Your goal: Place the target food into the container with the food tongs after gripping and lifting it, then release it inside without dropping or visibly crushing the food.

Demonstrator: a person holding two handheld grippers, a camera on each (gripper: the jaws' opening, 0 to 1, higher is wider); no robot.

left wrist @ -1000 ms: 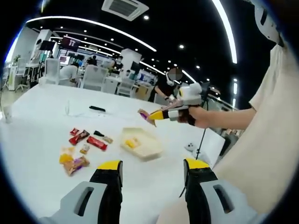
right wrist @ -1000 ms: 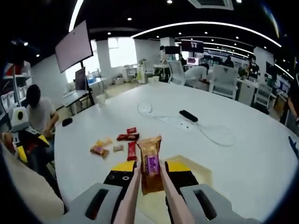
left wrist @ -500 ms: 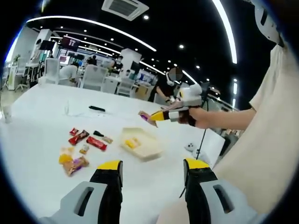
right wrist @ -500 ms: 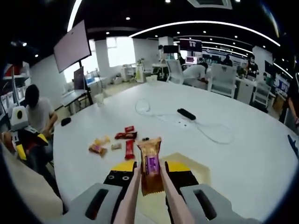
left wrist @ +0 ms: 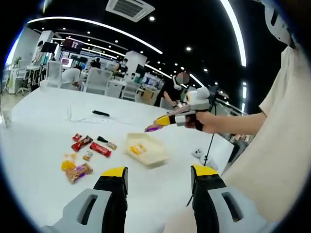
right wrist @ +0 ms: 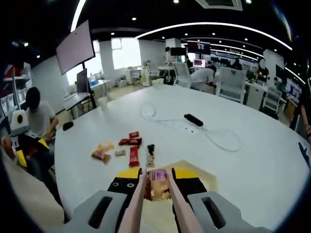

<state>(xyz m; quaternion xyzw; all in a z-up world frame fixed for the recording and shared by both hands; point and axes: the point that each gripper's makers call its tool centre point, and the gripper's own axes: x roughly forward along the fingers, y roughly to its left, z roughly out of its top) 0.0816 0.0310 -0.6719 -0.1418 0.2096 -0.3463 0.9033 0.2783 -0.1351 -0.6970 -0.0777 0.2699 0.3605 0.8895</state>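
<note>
My left gripper (left wrist: 159, 175) hangs open over the white table (left wrist: 39, 121), with nothing between its jaws. A hand holds my right gripper (left wrist: 171, 119) above a cream container (left wrist: 154, 156) that has yellow food in it. In the right gripper view, my right gripper (right wrist: 156, 174) is shut on beige food tongs (right wrist: 137, 206). The tongs pinch an orange and purple snack packet (right wrist: 158, 183), which tips forward over the container (right wrist: 206, 178). From the left gripper view the same packet (left wrist: 152, 128) hangs just above the container's far side.
Several loose snack packets (left wrist: 82, 142) (right wrist: 132, 156) lie on the table left of the container. A black remote (right wrist: 193, 120) and a white cable (right wrist: 221, 141) lie farther back. A seated person (right wrist: 40, 121) is at the table's left edge. Chairs and people fill the background.
The tongs have dipped forward and down, so the packet now tips toward the container instead of standing upright. My left gripper has not moved.
</note>
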